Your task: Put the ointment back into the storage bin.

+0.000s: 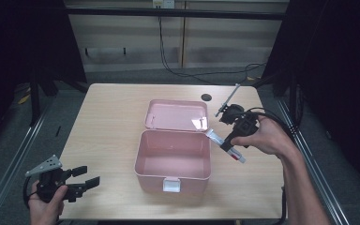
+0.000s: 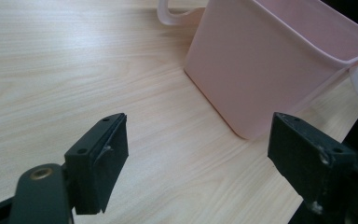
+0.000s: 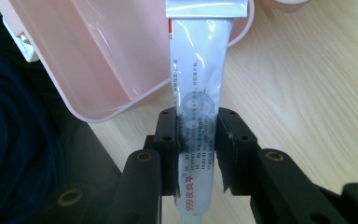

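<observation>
A pink plastic box [image 1: 172, 159] stands open at the middle of the table, its lid [image 1: 176, 115] laid back behind it. My right gripper [image 1: 226, 143] hovers just off the box's right rim, shut on a white ointment tube [image 1: 225, 145] held level, crimped end toward the box. In the right gripper view the tube [image 3: 198, 93] runs up between the pads, its flat end over the box [image 3: 98, 60]. My left gripper [image 1: 88, 177] rests at the table's front left corner, open with nothing between its fingers. The left gripper view shows the box's outer wall [image 2: 270, 65] ahead of the gripper [image 2: 198, 161].
The wooden table [image 1: 108, 131] has bare room left of the box. A round black cable hole [image 1: 206, 97] lies near the far edge. The box's white latch [image 1: 171, 185] faces the front edge. Dark floor and a metal rail [image 1: 14, 154] border the table's left side.
</observation>
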### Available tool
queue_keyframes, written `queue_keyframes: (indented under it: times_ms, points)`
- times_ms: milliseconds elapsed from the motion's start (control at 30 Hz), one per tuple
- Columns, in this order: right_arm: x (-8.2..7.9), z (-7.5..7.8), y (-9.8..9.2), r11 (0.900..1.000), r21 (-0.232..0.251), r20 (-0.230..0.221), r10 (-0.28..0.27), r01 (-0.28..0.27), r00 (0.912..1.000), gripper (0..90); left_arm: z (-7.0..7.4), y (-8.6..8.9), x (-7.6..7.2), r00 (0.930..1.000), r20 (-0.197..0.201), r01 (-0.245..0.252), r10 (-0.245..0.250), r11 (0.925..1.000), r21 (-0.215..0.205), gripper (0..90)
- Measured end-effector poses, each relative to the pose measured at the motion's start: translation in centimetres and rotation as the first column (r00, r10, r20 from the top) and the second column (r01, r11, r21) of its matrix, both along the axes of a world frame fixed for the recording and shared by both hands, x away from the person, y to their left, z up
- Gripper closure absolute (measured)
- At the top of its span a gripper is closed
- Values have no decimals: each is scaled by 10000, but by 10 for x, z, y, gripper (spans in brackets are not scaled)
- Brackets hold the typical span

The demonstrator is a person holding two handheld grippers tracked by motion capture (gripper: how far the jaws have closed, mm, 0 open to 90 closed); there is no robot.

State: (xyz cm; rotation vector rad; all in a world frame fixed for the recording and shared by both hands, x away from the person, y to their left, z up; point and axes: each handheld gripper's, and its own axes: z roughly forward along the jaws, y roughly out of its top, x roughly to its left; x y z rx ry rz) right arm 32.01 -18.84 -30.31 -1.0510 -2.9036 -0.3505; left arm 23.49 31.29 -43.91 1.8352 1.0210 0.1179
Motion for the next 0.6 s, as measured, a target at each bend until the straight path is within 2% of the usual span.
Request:
queue_keyframes:
  times_ms: [233, 600]
  points:
    - [5, 4, 17, 9988, -221, -15, 441, -442, 9990, 712, 0, 1, 0, 10000, -2, -1, 1, 10000, -40, 201]
    - [11, 8, 39, 9952, -122, 69, 977, -976, 9952, 714, 0, 0, 0, 10000, -10, 30, -30, 10000, -51, 201]
